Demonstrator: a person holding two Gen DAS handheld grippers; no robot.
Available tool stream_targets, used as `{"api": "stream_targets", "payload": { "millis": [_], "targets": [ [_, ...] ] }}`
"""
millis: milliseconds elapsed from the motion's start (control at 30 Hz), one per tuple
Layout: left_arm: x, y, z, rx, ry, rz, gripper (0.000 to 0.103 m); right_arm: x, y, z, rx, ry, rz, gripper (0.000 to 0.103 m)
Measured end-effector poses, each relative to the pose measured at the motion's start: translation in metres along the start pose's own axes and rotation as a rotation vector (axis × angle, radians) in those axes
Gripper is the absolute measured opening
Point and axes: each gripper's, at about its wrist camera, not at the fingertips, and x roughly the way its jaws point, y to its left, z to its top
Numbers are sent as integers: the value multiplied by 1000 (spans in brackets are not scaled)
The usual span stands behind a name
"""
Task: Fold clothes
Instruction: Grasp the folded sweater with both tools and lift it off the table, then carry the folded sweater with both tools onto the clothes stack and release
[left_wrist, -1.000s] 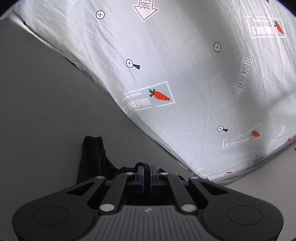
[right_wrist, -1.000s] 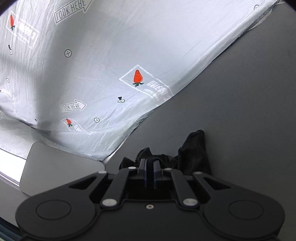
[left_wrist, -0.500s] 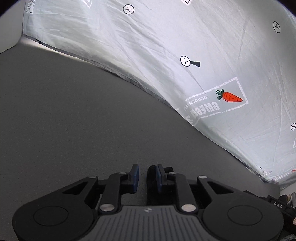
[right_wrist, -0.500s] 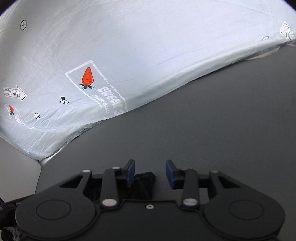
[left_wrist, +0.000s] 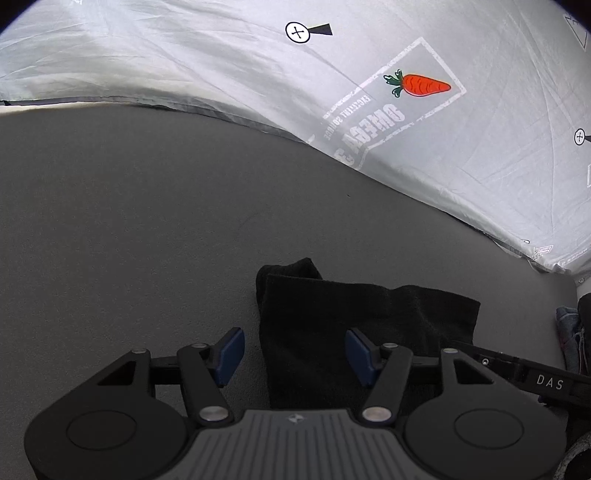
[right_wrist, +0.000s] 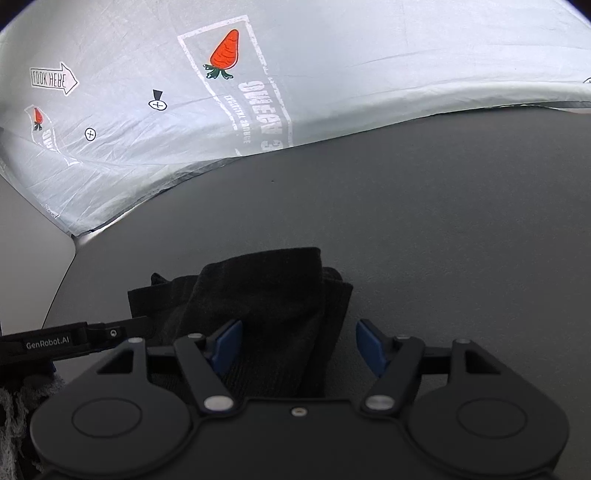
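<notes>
Both the left claw (left_wrist: 294, 356) and the right claw (right_wrist: 299, 347) gape wide, holding nothing, over the black folded garment (left_wrist: 354, 325) lying between their fingers on the dark grey desk (left_wrist: 129, 221). Ahead hangs a pale sheet (right_wrist: 351, 55) printed "LOOK HERE" beside carrots; the neighbouring claw's arm reads "GenRobot.AI".

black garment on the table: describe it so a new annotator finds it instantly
Start at the pale sheet printed with carrots, then come forward across the bare dark grey table. The black garment lies flat there, just ahead of the open left gripper and open right gripper. It is the only black, matte, knit-textured cloth; the sheet is light and printed.
</notes>
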Motion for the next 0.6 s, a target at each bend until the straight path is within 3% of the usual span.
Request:
{"api": "stream_targets", "payload": {
  "millis": [100,200,233,267,300,367,400,467,600],
  "targets": [
    [11,2,5,7,-8,-41,67,15,1,6,-20,6,10,73],
    [16,-3,8,61,-9,-57,67,21,5,9,-52,-3,26,74],
    [17,-6,8,83,-11,-53,65,18,8,9,-60,-6,29,68],
    [17,-9,8,94,-11,-52,53,15,11,9,-68,-9,32,59],
    [17,-10,7,91,-13,-51,44,13,13,9,-76,-12,35,56],
    [15,-10,6,67,-9,-65,29,8,19,10,-92,-17,40,33],
    [14,-11,5,57,-8,-66,24,5,22,10,-100,-20,43,30],
    [8,-10,3,33,-14,-71,19,0,27,10,-116,-26,49,24],
    [-29,-15,3,-14,-73,-123,16,-18,37,9,-117,-56,62,21]
  ]
}}
